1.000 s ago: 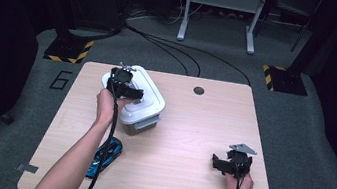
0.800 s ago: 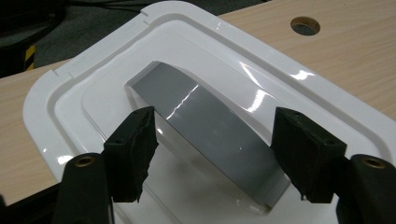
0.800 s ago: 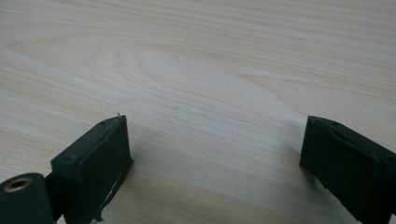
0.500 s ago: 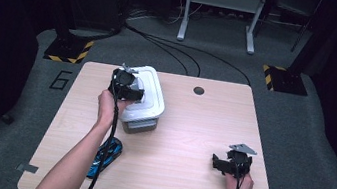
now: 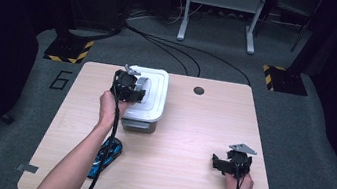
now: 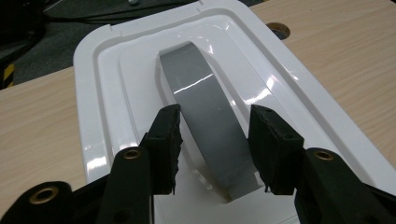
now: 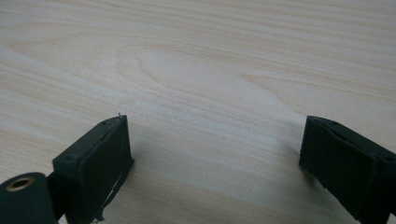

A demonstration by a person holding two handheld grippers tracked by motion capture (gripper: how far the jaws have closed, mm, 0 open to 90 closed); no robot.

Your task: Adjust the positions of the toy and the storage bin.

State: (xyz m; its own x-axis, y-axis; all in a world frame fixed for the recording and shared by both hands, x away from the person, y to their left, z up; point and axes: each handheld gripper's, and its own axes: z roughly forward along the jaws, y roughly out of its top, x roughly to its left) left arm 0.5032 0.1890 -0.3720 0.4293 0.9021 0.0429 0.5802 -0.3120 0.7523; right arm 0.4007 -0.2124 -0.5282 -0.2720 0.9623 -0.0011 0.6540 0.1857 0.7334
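I'm holding my left tongs (image 6: 215, 140) spread, unclosed, astride the glossy white lid's (image 6: 116, 93) arched grey handle (image 6: 205, 112); my right tongs (image 7: 215, 163) are gaping, released, over bare counter (image 7: 210, 70).

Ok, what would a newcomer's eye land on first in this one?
The white lidded box at the table's far left, with the left claw open astride its grey arched handle, not yet closed. The right claw rests open on bare wood near the right corner.

Left gripper (image 5: 133, 88) over white-lidded box (image 5: 153, 100), upper centre-left; right gripper (image 5: 227, 164) lower right, apparently resting on table (image 5: 191, 128).
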